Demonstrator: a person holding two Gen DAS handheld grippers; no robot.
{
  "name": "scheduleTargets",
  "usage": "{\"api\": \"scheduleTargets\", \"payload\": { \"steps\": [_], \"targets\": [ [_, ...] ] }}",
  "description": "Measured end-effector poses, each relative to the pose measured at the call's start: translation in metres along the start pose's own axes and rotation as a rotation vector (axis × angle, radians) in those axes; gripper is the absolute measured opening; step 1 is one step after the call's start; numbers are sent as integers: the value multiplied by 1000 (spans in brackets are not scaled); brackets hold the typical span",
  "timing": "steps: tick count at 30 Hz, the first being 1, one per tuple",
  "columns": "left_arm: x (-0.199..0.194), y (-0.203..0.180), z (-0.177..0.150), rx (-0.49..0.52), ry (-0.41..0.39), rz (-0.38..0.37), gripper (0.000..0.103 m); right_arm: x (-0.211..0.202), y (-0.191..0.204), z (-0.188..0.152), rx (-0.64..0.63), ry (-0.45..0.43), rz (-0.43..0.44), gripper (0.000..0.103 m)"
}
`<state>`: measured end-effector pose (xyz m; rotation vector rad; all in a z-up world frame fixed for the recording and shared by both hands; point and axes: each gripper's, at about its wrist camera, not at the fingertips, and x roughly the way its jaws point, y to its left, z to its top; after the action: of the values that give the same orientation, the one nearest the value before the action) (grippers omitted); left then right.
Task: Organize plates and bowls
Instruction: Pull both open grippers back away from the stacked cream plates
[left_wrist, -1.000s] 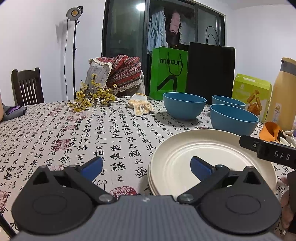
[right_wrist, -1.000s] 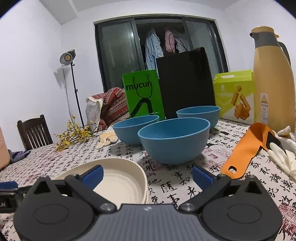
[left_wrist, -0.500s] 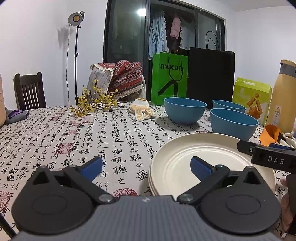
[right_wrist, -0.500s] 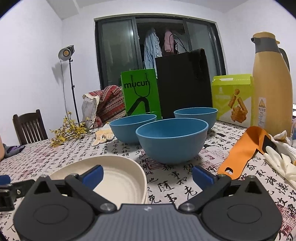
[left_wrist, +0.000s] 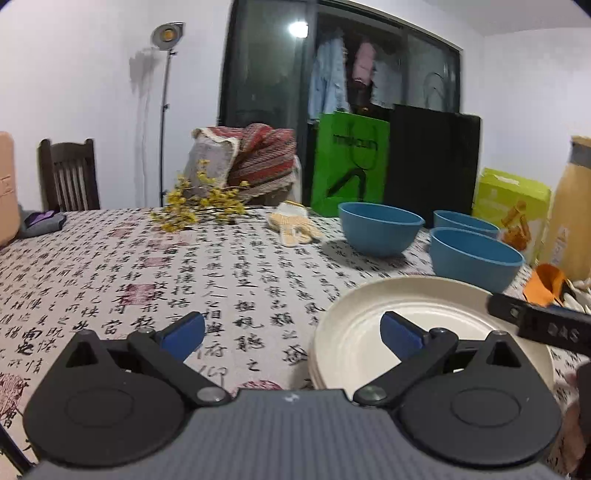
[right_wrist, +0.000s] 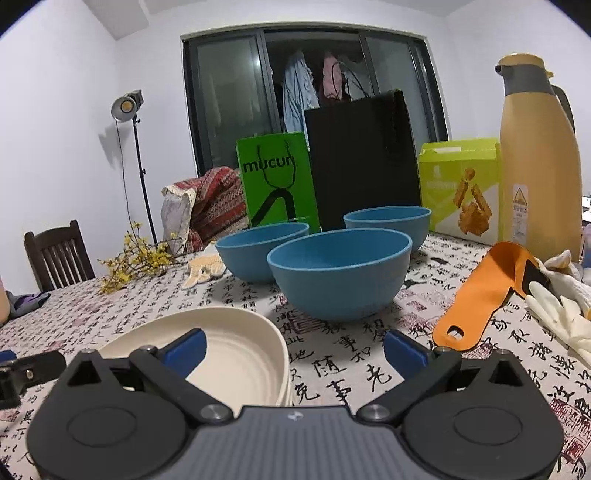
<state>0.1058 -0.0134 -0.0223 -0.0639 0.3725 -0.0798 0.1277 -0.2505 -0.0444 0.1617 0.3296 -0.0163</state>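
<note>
A stack of cream plates (left_wrist: 424, 325) (right_wrist: 236, 347) lies on the patterned tablecloth at the near edge. Behind it stand three blue bowls: the nearest (right_wrist: 340, 273) (left_wrist: 476, 258), a left one (right_wrist: 258, 251) (left_wrist: 380, 229) and a far one (right_wrist: 391, 221) (left_wrist: 461, 221). My left gripper (left_wrist: 293, 332) is open and empty, its right finger over the plates' left part. My right gripper (right_wrist: 293, 349) is open and empty too, its left finger over the plates' right rim, the nearest bowl straight ahead. Part of the right gripper (left_wrist: 539, 325) shows at the right of the left wrist view.
At the back stand a green bag (right_wrist: 277, 181), a black bag (right_wrist: 364, 162), a lime box (right_wrist: 461, 188) and a tan thermos (right_wrist: 539, 155). An orange scoop (right_wrist: 480, 295) and white gloves (right_wrist: 557, 306) lie right. Yellow flowers (left_wrist: 199, 210), a knit glove (left_wrist: 293, 225) and a chair (left_wrist: 70, 177) are at the left.
Both grippers have risen and tipped a little, so the scene sits lower in the views. Plates and bowls have not moved. Both stay open.
</note>
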Motion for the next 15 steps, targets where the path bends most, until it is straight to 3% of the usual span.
{"api": "scheduleTargets", "payload": {
  "steps": [5, 8, 11, 15],
  "targets": [
    [10, 11, 4, -66, 54, 60, 103, -5, 3, -2, -13, -38, -40, 103],
    [11, 17, 4, -97, 62, 81, 103, 0, 8, 0, -48, -9, -43, 103],
    [5, 22, 4, -120, 28, 52, 103, 2, 12, 0, -76, 7, -45, 103],
    [-1, 22, 4, -123, 1, 26, 103, -10, 10, -4, -53, -82, -55, 103]
  ]
}}
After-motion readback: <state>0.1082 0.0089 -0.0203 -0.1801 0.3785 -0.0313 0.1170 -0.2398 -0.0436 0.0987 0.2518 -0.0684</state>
